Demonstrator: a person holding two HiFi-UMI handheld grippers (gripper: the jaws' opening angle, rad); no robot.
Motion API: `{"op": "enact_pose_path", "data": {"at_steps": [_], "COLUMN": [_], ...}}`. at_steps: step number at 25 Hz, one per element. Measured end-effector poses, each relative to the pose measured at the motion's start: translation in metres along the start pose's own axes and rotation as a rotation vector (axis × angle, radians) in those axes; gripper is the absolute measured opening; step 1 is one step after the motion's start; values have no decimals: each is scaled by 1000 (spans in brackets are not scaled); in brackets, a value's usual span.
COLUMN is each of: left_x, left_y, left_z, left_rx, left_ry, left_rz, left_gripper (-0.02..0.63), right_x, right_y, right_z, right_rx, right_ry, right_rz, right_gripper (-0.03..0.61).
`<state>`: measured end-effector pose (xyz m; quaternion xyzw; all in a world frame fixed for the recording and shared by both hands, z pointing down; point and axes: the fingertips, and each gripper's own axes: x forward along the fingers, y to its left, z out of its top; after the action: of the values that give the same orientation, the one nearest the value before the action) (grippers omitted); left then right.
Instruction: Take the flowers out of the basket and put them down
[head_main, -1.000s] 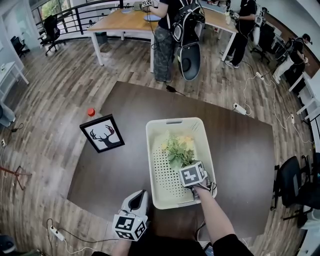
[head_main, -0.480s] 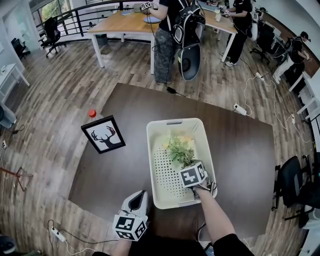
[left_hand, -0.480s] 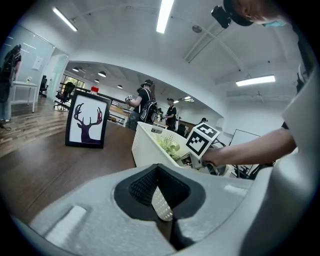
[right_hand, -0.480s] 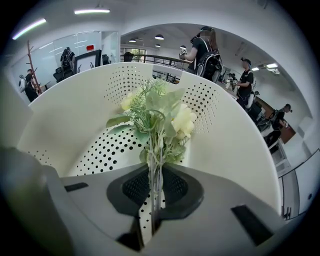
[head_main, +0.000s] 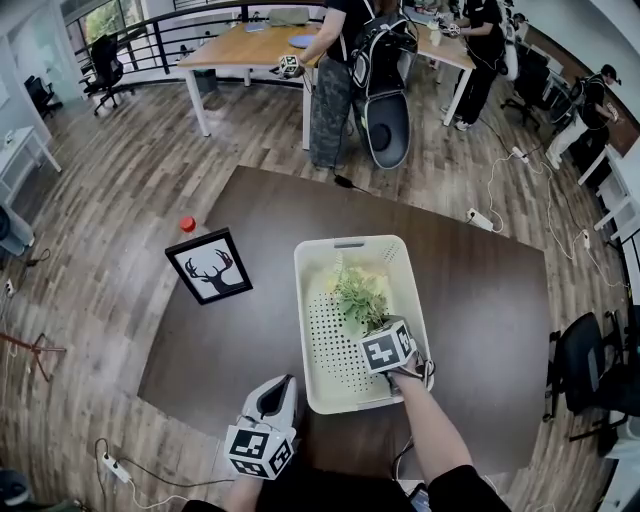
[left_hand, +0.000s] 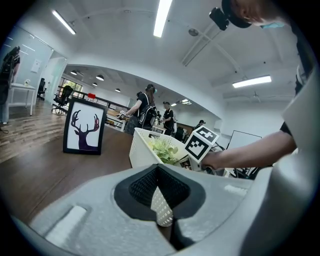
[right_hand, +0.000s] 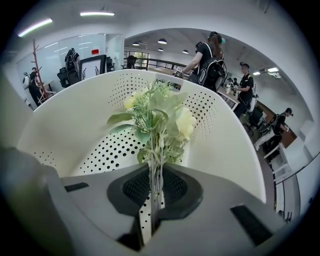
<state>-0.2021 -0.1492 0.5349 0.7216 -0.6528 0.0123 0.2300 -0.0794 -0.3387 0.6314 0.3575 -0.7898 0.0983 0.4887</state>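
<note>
dark table (head_main: 480, 300) bearing a white perforated basket (head_main: 306, 300), a framed deer picture (head_main: 208, 266) apart at its left. inside the basket, flowers (head_main: 360, 298), stems clamped in the just-closed jaws of the right gripper (right_hand: 152, 200). at the table's near edge, left gripper (head_main: 279, 388), jaws together, empty.

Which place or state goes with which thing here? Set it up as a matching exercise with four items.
Things:
1. flowers
2. framed deer picture
3. left hand-held gripper
4. white perforated basket

Places or states:
A. shut, nothing between its jaws
B. standing on the dark table, flowers inside
C. propped upright, left of the basket in the head view
D. stems pinched by the right hand-held gripper

Pairs: 1-D, 2-C, 3-A, 4-B. The right hand-held gripper's jaws have just been closing, with the stems between them.
</note>
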Motion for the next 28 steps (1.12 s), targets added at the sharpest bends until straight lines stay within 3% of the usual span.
{"op": "enact_pose_path", "data": {"at_steps": [28], "left_x": [-9], "left_y": [-37], "left_z": [33], "left_rx": [68], "left_ry": [-71], "left_rz": [-72], "left_gripper": [4], "right_x": [-73], "right_y": [10], "right_z": [34], "right_rx": [82], "right_ry": [-194], "right_rz": [71], "right_gripper": [32]}}
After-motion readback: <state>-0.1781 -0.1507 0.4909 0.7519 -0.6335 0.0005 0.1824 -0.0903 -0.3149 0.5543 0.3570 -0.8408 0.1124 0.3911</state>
